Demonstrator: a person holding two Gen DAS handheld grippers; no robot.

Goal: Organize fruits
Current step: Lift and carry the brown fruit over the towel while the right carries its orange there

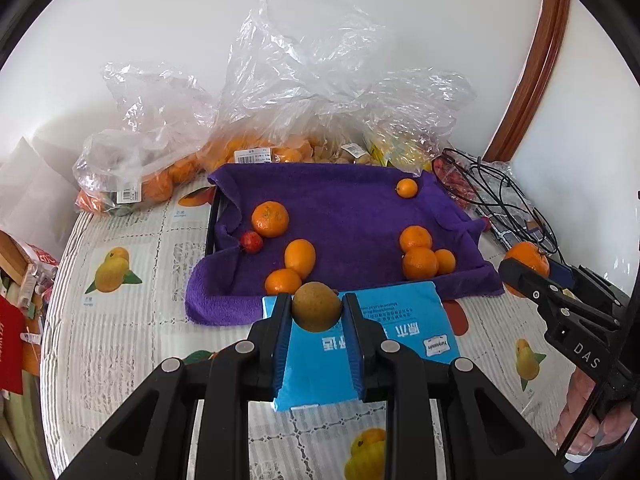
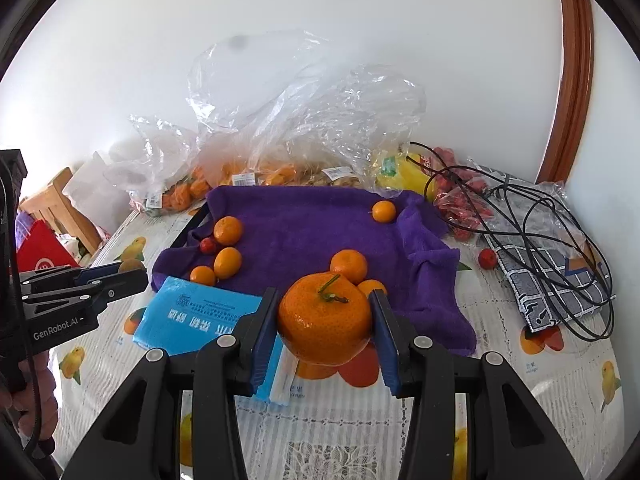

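In the left wrist view we see the left gripper at lower centre, its blue-padded fingers clamped on a small brownish-green fruit; what kind it is we cannot tell from this view. Under it lies a blue packet on the fruit-printed tablecloth, its far edge touching the near edge of the purple towel that fills the middle of the frame. On the towel we count three oranges at centre left with a small red fruit touching the largest, a cluster of three mandarins at right, and one small orange alone near the upper right corner of the cloth. Clear plastic bags holding more orange fruit are heaped against the white wall behind the towel. In the right wrist view the right gripper sits at lower centre, its pads pressed on both sides of a large stemmed mandarin held above the tablecloth, near the towel's front edge. To the right in that frame, black cables loop over a checked cloth and a bag of red fruit, and a single red fruit lies on the tablecloth beside the towel. A hand at the right edge of the left wrist view holds the right gripper's handle
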